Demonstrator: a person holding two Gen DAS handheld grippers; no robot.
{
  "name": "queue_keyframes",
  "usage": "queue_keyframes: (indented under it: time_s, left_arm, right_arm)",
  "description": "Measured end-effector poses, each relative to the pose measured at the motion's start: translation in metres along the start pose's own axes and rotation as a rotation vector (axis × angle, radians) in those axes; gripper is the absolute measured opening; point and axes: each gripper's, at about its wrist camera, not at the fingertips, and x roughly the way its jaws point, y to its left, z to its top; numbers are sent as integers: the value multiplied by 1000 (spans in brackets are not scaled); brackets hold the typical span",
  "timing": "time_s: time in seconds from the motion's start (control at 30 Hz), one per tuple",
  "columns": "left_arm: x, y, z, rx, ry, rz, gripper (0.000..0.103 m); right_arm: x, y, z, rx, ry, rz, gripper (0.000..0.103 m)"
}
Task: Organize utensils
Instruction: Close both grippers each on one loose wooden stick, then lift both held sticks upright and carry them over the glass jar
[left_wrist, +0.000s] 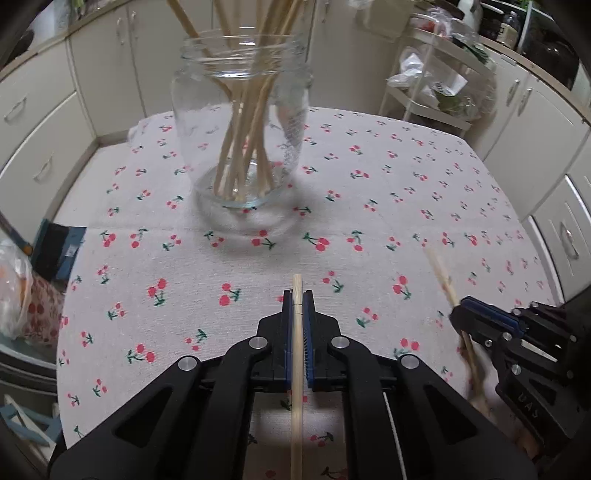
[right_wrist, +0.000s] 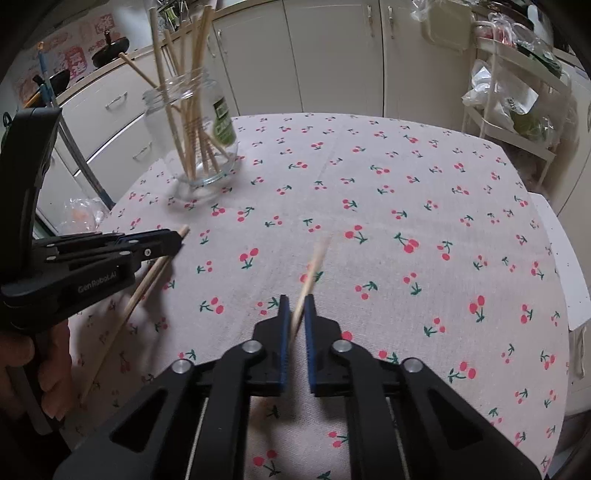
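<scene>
A clear glass jar (left_wrist: 240, 122) holding several wooden chopsticks stands on the cherry-print tablecloth (left_wrist: 388, 192); it also shows at the far left in the right wrist view (right_wrist: 192, 125). My left gripper (left_wrist: 297, 295) is shut on a wooden chopstick (left_wrist: 296, 369) that runs straight between the pads, in front of the jar. It shows from the side in the right wrist view (right_wrist: 173, 240). My right gripper (right_wrist: 295, 299) is shut on another chopstick (right_wrist: 314, 266), blurred and tilted to the right. It shows at the right in the left wrist view (left_wrist: 461, 306).
Cream kitchen cabinets (right_wrist: 332, 55) surround the table. A white wire rack with plastic bags (right_wrist: 517, 92) stands behind the table's far right corner. Bags and a blue box (left_wrist: 55, 254) lie on the floor to the left.
</scene>
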Motion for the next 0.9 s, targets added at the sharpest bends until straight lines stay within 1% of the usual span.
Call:
queue_keyframes:
  time_s: [0.07,0.17,0.23,0.33,0.4,0.53,0.63,0.73,0.8,0.9]
  left_arm:
    - [-7,5,0,-18,-18,-28,5]
    - [-32,17,1,-54,-119,-88,5]
    - [-57,28,4,-90,-221,-128,5]
    - [-89,37,12,-121,-346,-150,5]
    - [-117,44,22,-140,-451,-159,5]
    - [-156,49,51,-167,-624,-161,5]
    - [-174,51,73,-196,-731,-161,5]
    - [-183,51,94,-215,-808,-147,5]
    - [-184,51,108,-234,-860,-123,5]
    - [-181,49,121,-258,-918,-85,5]
  right_arm:
    - [0,-10,-1,52,-2,41,5]
    - [-1,-20,-1,112,-8,78,5]
    - [-2,-24,-2,145,-13,107,5]
    - [-1,-29,-2,177,-15,129,5]
    - [-1,-29,-1,186,-15,136,5]
    - [0,-29,-1,192,-17,143,5]
    - [-1,-31,-1,203,-21,146,5]
    - [-4,-36,-1,223,-39,150,5]
    - [-5,-39,-1,233,-42,157,5]
    - [-4,-38,-1,229,-40,163,5]
